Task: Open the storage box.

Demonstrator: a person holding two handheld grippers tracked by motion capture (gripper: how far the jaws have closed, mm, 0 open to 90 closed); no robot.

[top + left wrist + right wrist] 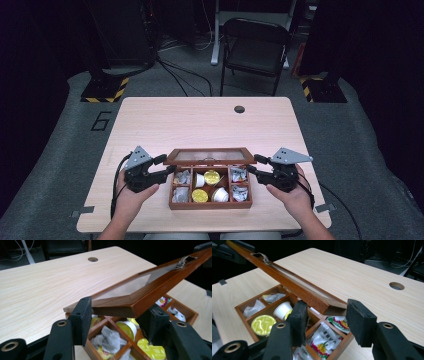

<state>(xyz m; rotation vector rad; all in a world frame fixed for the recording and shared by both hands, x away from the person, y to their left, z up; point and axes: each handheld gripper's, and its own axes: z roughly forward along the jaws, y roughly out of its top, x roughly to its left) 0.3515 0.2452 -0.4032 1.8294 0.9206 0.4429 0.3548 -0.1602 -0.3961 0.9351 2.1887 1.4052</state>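
A brown wooden box (210, 205) with several compartments sits at the table's near edge. It holds yellow-topped cups (212, 176), white cups and sachets (324, 340). Its glass-paned lid (210, 156) is hinged at the back and stands partly raised, front edge up. My left gripper (167, 165) is shut on the lid's front left corner (120, 307), one pad on each side of the frame. My right gripper (252, 164) is shut on the front right corner (324, 303). A metal clasp (183, 260) hangs from the middle of the lid's front edge.
The light wooden table (200, 125) stretches bare beyond the box, with a round cable hole (239, 109) near its far edge. A black folding chair (255, 47) stands behind the table. Striped stand bases (105, 90) sit on the floor at both far corners.
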